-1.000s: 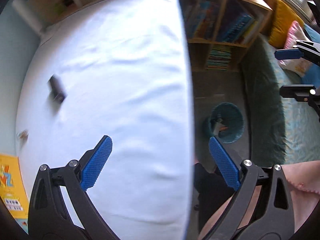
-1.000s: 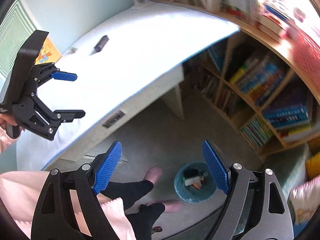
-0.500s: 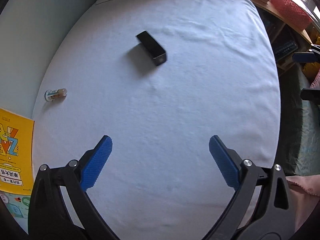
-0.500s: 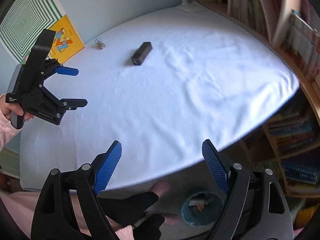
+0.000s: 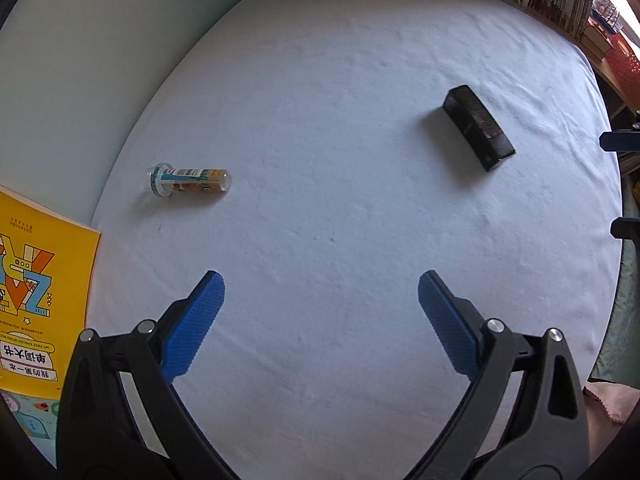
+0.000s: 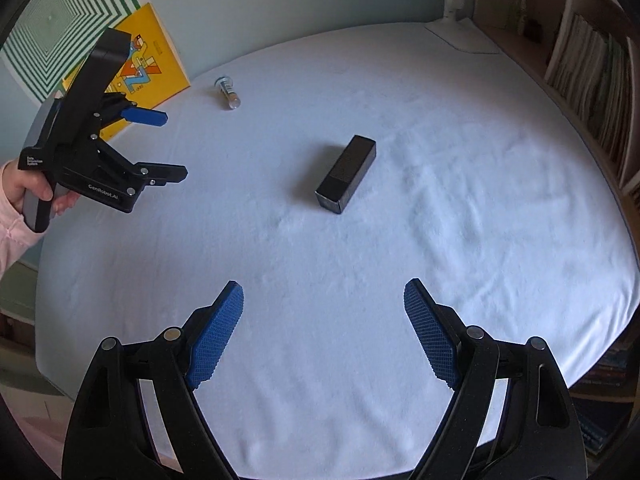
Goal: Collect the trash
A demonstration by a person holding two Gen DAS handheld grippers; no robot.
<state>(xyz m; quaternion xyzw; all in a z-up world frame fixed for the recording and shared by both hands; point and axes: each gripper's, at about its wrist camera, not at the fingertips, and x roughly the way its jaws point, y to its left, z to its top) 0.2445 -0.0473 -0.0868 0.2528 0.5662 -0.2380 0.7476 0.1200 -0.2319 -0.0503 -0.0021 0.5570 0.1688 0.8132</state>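
Our left claw (image 5: 320, 292) and right claw (image 6: 323, 300) both wide open and empty above the white bench (image 6: 440, 200), black box (image 6: 346, 174) mid-bench, small tube (image 5: 188, 179) lying near the yellow book (image 5: 36, 280)

"GenRobot.AI" on left tool (image 6: 170, 146) body

You had a white-clothed table (image 5: 340, 240) before you; a black box (image 5: 478, 126) lay at upper right of the left view, a small tube (image 5: 188, 179) on its side at left.
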